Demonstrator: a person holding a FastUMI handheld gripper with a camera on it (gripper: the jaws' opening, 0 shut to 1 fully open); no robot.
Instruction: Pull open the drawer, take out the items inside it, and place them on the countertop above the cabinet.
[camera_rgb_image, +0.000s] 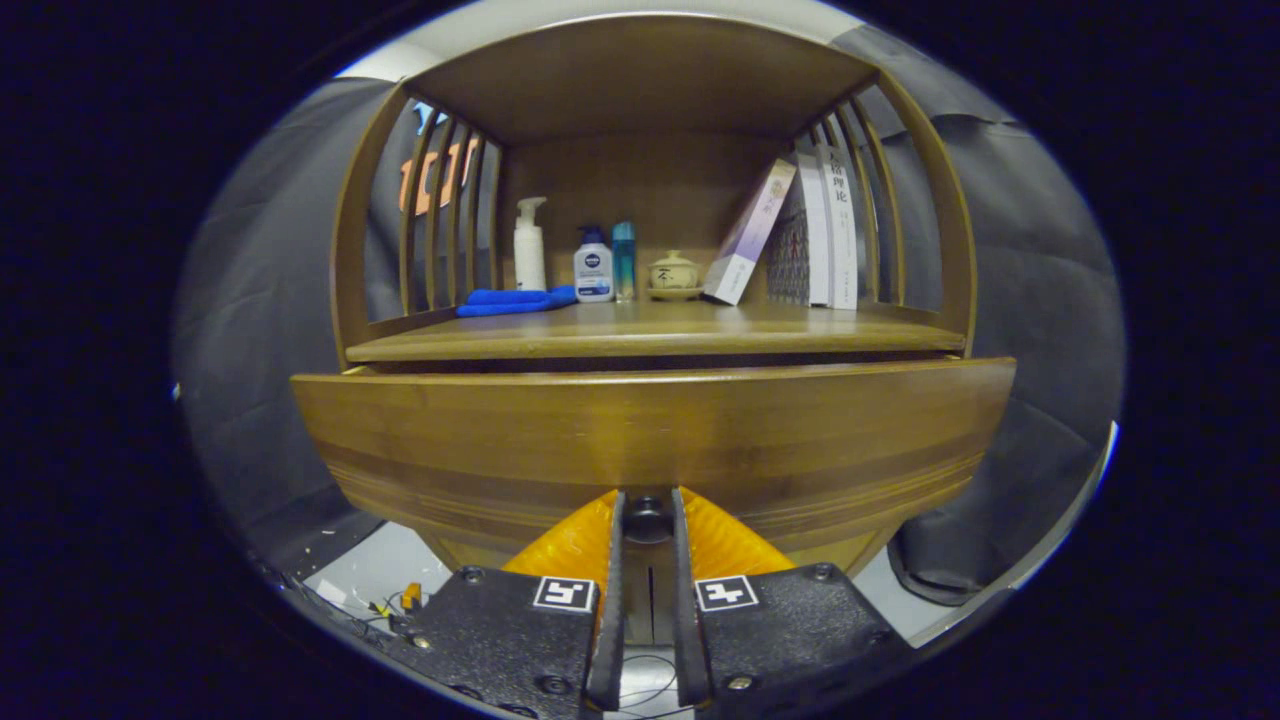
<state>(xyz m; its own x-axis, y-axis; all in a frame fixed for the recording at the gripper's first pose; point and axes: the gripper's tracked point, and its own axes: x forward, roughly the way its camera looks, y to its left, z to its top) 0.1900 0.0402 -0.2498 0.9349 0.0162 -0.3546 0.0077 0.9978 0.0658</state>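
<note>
Directly ahead of the orange-and-black two-finger claw, the wide brown wooden drawer front is stretching its long axis from left to right, its face turned toward the claw. It is standing out from the cabinet, under the wooden countertop. The small dark round knob is sitting between the two black fingers, which are clenching on it from both sides. Far beyond, on the countertop, a blue folded cloth, a white pump bottle and several leaning books are resting.
</note>
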